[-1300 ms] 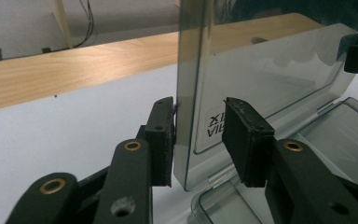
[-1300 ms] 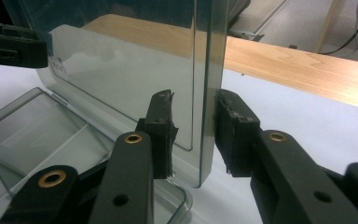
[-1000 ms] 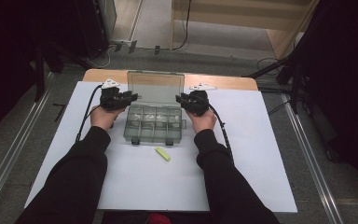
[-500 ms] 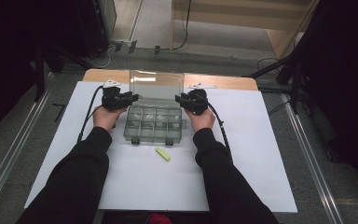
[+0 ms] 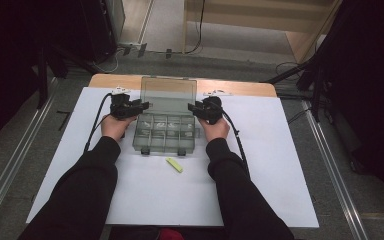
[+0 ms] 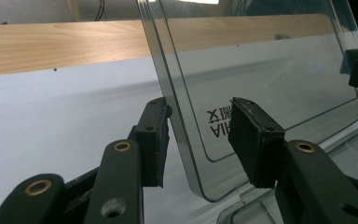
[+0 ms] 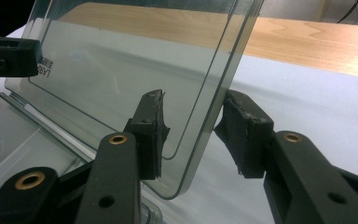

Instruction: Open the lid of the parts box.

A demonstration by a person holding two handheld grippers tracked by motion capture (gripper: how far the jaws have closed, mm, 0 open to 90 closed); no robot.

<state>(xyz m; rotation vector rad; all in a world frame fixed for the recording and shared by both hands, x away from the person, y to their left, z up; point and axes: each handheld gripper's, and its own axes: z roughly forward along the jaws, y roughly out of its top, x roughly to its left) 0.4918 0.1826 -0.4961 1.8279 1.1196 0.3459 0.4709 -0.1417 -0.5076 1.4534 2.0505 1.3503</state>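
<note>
High view: clear organizer box [image 5: 166,132] mid-tabletop [image 5: 280,165], lid [image 5: 169,95] upright, left gripper [image 5: 139,106] and right gripper [image 5: 198,108] flanking its side edges. Left gripper view: fingers [image 6: 153,140] spread, straddling lid edge. Right gripper view: fingers [image 7: 243,133] likewise parted astride the opposite edge.

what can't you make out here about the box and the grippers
- Compartments of the box: high view, too small and dim to tell if anything lies inside.
- Lettering on the lid: left gripper view, partly hidden behind the left gripper.
- Right gripper: straddles the lid edge, gaps visible; contact unclear.
- Yellow piece: too small to identify.
</note>
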